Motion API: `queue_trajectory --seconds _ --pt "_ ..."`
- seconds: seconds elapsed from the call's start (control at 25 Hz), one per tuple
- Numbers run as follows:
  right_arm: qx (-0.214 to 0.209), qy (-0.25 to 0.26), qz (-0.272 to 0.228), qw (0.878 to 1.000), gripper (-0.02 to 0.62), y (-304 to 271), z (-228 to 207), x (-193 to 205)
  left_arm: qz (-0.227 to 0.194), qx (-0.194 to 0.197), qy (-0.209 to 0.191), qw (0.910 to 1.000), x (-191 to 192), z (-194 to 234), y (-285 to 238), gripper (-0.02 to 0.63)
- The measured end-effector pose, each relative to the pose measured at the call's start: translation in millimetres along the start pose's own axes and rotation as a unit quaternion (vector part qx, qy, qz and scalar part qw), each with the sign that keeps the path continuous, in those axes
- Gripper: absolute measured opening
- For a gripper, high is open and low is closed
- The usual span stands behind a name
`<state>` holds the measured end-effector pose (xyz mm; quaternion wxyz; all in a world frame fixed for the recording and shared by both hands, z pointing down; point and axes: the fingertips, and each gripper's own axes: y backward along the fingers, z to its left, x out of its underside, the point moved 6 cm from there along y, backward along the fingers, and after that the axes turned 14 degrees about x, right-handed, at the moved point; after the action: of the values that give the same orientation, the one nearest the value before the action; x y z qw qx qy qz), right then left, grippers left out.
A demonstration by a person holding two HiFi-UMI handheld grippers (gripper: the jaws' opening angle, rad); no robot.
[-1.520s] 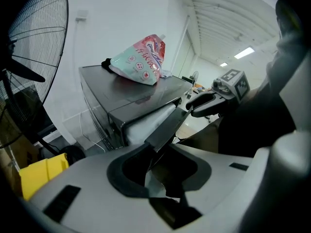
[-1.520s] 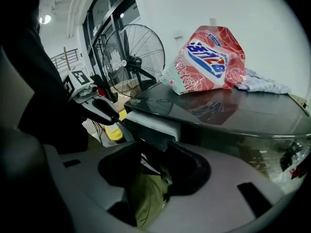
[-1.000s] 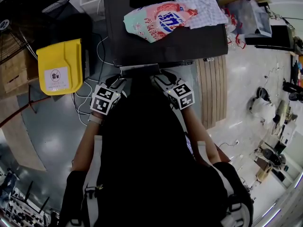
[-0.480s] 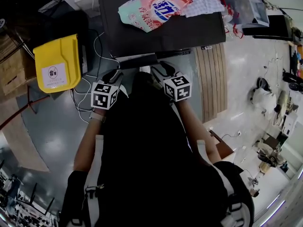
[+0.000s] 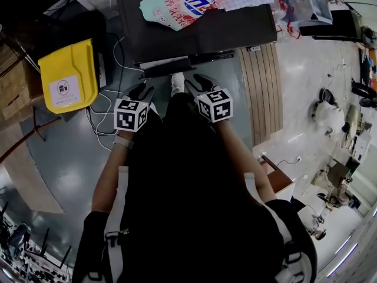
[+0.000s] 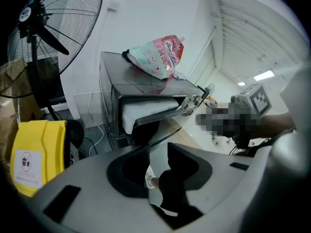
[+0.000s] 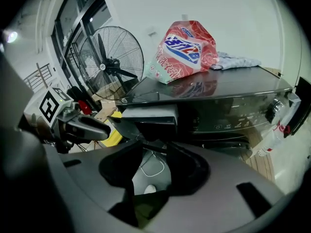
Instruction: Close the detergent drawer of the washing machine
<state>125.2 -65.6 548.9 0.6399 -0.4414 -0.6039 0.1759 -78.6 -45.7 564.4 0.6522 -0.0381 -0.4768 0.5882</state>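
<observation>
- At twelve o'clock of both grippers, detergent drawer (image 5: pixel 168 69) juts open from washing machine (image 5: pixel 235 31).
- Left gripper (image 5: pixel 140 90): jaws apart, just narrowing, empty.
- Right gripper (image 5: pixel 197 80): jaws apart, just narrowing, empty.

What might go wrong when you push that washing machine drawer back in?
1. The detergent drawer sticks out. The left gripper and right gripper, jaws just closing a little with nothing between them, are off it. An off-centre push might jam it crooked.
2. A hard shove may shake the detergent bag lying on top of the machine.
3. White cables on the floor might catch the shoe.
</observation>
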Motion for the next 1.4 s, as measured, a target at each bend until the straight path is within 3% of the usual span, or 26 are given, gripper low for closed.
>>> queue_trajectory --seconds 0.24,0.44,0.88,1.2,1.4 --pt "-0.012 0.011 0.004 1.000 0.083 -6 11 -4 -0.031 0.010 0.051 0.9982 -11 1 -10 0.074" --pt "-0.033 -0.013 0.008 0.999 0.060 -17 10 -10 -0.009 0.007 0.042 0.9990 -16 -3 -24 0.032" --pt "-0.092 0.036 0.049 0.994 0.017 -31 21 -14 0.022 0.028 0.039 0.9986 -17 -8 -48 0.011" --pt "-0.109 0.049 0.074 0.990 0.015 -36 25 -15 0.042 0.028 0.047 0.9976 -14 -3 -57 0.011" --pt "-0.092 0.026 0.047 0.994 0.015 -44 11 -33 0.030 0.008 0.034 0.9989 -34 7 -58 0.011"
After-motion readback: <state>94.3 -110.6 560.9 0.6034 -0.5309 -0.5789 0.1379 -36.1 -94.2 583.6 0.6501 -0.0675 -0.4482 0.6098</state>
